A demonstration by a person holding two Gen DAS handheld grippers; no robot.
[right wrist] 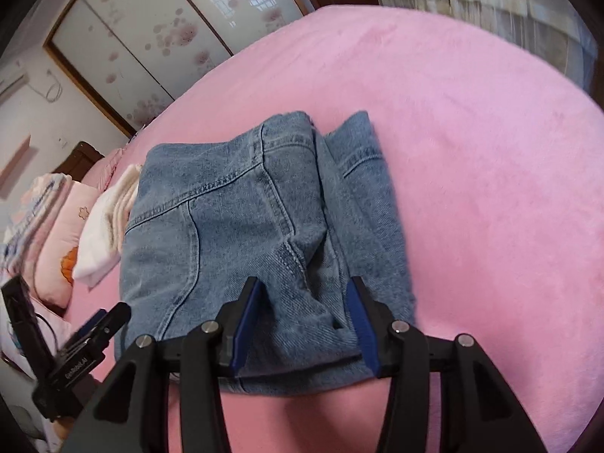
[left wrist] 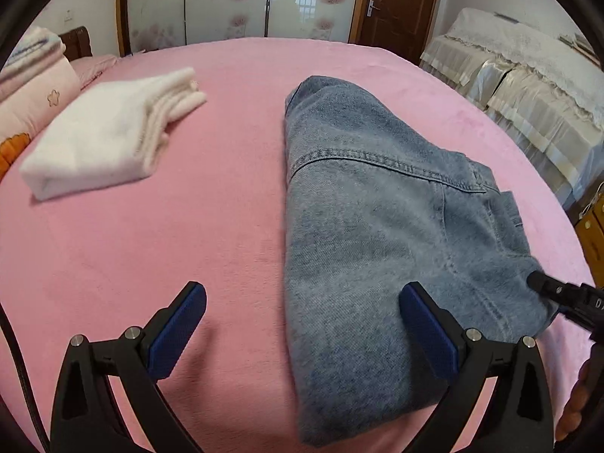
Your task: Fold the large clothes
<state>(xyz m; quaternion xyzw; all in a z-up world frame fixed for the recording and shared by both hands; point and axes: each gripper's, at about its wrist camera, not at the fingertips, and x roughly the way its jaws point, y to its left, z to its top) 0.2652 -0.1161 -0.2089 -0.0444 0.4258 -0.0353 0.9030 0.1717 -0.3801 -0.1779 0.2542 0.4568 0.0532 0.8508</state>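
Folded blue jeans (left wrist: 377, 226) lie in a compact bundle on the pink bed (left wrist: 151, 245). My left gripper (left wrist: 304, 290) hovers over their near left edge, jaws wide open and holding nothing; one pad is above the denim, the other above the sheet. In the right wrist view the jeans (right wrist: 226, 226) lie just ahead of my right gripper (right wrist: 305, 283). Its jaws stand partly open with a denim ridge between the blue pads, which do not press on it. The right gripper's tip (left wrist: 558, 294) shows at the jeans' right corner. The left gripper (right wrist: 102, 324) is at lower left.
A folded white garment (left wrist: 102, 139) lies on the bed to the left of the jeans. Pink pillows and bedding (left wrist: 34, 87) are stacked at the far left. A cloth-covered sofa (left wrist: 528, 87) stands beyond the bed's right edge, with a wardrobe and a brown door (left wrist: 396, 3) behind.
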